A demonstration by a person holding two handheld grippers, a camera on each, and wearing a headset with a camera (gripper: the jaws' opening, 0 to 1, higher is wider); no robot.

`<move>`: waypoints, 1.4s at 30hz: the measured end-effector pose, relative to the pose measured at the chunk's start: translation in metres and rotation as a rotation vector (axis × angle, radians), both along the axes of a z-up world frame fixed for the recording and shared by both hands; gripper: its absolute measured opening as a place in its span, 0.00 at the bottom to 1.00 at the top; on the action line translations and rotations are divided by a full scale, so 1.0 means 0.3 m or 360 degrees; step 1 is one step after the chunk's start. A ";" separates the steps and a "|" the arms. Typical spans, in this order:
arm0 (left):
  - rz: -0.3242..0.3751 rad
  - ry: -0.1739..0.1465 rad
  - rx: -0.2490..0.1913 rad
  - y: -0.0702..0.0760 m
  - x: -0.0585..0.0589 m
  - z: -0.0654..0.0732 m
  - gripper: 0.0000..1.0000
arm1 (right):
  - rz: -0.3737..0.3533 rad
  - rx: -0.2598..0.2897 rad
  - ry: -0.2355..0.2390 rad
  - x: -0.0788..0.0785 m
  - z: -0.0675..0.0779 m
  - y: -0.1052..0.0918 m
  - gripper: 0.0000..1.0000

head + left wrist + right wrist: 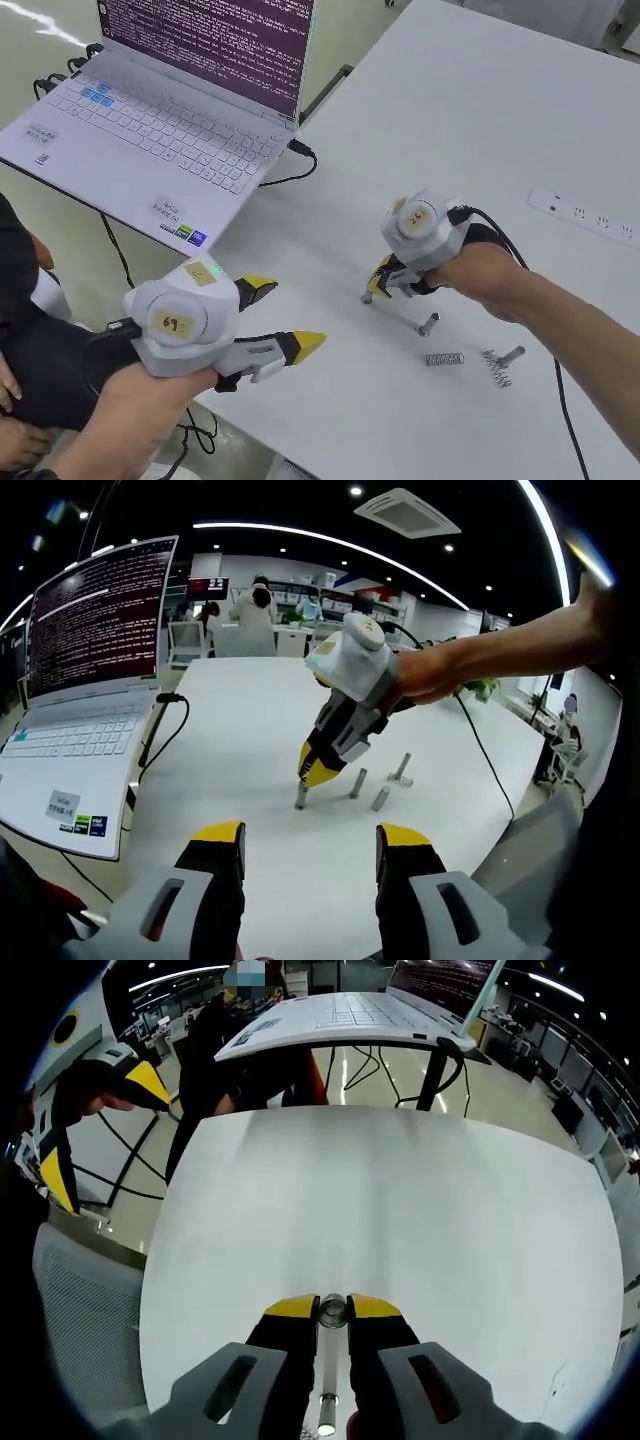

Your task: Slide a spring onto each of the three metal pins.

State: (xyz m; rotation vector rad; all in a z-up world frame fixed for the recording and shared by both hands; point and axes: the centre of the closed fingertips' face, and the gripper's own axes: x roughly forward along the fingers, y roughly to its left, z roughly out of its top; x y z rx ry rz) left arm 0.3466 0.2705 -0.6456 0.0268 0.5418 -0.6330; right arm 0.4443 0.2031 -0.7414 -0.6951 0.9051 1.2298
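Holds one metal pin (368,297) in the right tongs (383,280), jaws narrow, pinched on the pin's upper part. Rests the pin's lower end on the white tabletop (450,120), approx upright w/ a slight tilt. In right gripper view: same pin end-on, squeezed btwn the two yellow tips, shaft running down toward the view's bottom.

Hovers the left tongs (288,315) at the tabletop's near left edge, jaws wide apart, nothing btwn them, well apart from the held pin. In left gripper view: faces the right tongs and the held pin across bare tabletop.

On the tabletop just right of the right tongs: second pin (428,323), near the held pin but not touching. Farther right: third pin (512,353). Just beside the second pin, on the near side: one spring (443,358), lying flat, loose. Right by the third pin: other spring (495,368), touching or just apart, can't tell which. Both springs off the pins.

Far left: open laptop (180,130), text on screen. Far right: white power strip (585,215).
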 end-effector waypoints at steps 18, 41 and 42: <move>-0.0015 0.0003 0.0009 -0.007 -0.007 0.004 0.47 | 0.0051 -0.0055 0.0020 -0.010 -0.079 0.014 0.09; -0.0028 -0.0014 0.0016 -0.012 -0.018 0.024 0.47 | 0.0039 -0.0082 -0.0029 0.000 -0.043 -0.032 0.25; -0.0029 -0.0016 0.0017 -0.013 -0.018 0.025 0.47 | 0.0039 -0.0082 -0.0032 0.000 -0.038 -0.034 0.26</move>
